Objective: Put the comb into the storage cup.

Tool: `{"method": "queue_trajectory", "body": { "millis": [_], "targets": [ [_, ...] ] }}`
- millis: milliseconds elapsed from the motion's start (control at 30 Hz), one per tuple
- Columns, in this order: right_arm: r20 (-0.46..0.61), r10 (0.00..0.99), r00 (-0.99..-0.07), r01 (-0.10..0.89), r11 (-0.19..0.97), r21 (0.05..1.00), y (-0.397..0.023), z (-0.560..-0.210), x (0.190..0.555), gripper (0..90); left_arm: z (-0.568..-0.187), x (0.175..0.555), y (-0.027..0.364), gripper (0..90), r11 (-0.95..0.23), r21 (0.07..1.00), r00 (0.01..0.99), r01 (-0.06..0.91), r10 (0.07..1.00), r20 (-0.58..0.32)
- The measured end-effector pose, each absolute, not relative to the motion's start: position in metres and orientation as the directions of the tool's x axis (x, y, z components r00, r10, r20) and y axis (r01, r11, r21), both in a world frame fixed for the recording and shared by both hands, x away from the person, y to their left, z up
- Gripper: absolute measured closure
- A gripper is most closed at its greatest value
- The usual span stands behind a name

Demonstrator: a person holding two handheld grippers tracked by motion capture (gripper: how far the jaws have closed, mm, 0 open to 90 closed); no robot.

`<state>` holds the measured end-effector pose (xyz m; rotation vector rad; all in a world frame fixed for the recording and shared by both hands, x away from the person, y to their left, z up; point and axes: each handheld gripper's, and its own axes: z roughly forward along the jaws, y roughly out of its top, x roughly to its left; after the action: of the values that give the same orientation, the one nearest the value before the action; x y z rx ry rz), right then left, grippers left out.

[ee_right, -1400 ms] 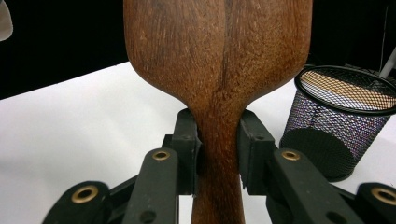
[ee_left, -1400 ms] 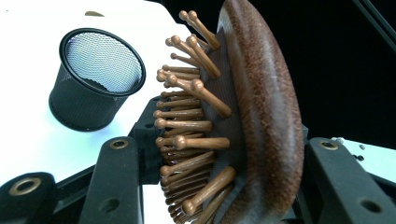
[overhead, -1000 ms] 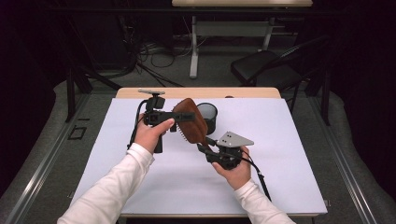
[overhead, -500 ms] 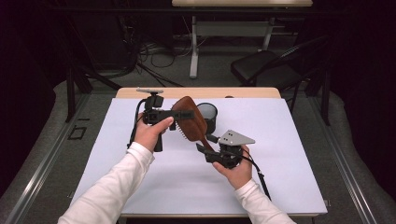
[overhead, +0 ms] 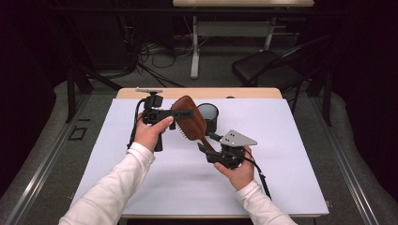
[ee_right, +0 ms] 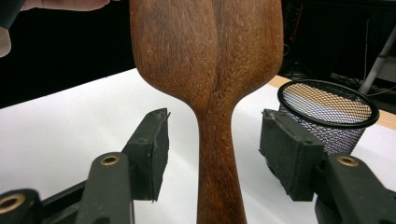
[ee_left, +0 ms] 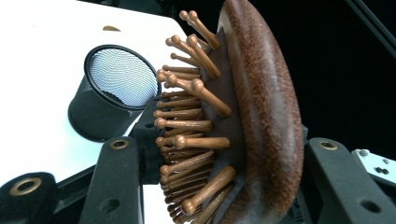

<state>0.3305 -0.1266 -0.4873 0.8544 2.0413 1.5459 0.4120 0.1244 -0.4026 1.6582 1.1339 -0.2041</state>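
Observation:
A brown wooden hairbrush [overhead: 190, 123] hangs tilted above the white table. My left gripper [overhead: 184, 114] is shut on its oval head, one jaw against the bristles [ee_left: 187, 121] and the other on the wooden back [ee_left: 266, 116]. My right gripper [overhead: 207, 141] sits lower right at the handle [ee_right: 217, 163]. Its jaws have just been opening. The pads [ee_right: 154, 149] stand apart from the handle, with a gap on each side.
A black mesh cup [overhead: 209, 116] stands upright just behind the brush, near the table's far edge [overhead: 202, 92]. White table surface [overhead: 291, 178] spreads around both hands. A dark chair [overhead: 267, 70] and cables lie beyond the table.
The right gripper's jaws stand a little wider around the handle than before. Both hands and the brush have kept their places.

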Motion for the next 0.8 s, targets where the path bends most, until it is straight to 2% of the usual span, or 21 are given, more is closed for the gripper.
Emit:
{"method": "queue_trajectory", "body": {
  "millis": [600,800],
  "targets": [
    [-0.024,0.735,-0.677,0.223,0.237,0.946,-0.132,-0.480,0.337,41.7,-0.401,0.414,0.129,50.5,0.040,0.665,0.524,0.746,0.581,-0.623],
    [0.046,0.720,-0.692,0.270,0.199,0.942,-0.135,-0.477,0.339,40.6,-0.400,0.414,0.131,50.5,0.042,0.666,0.522,0.745,0.584,-0.622]
  ]
}}
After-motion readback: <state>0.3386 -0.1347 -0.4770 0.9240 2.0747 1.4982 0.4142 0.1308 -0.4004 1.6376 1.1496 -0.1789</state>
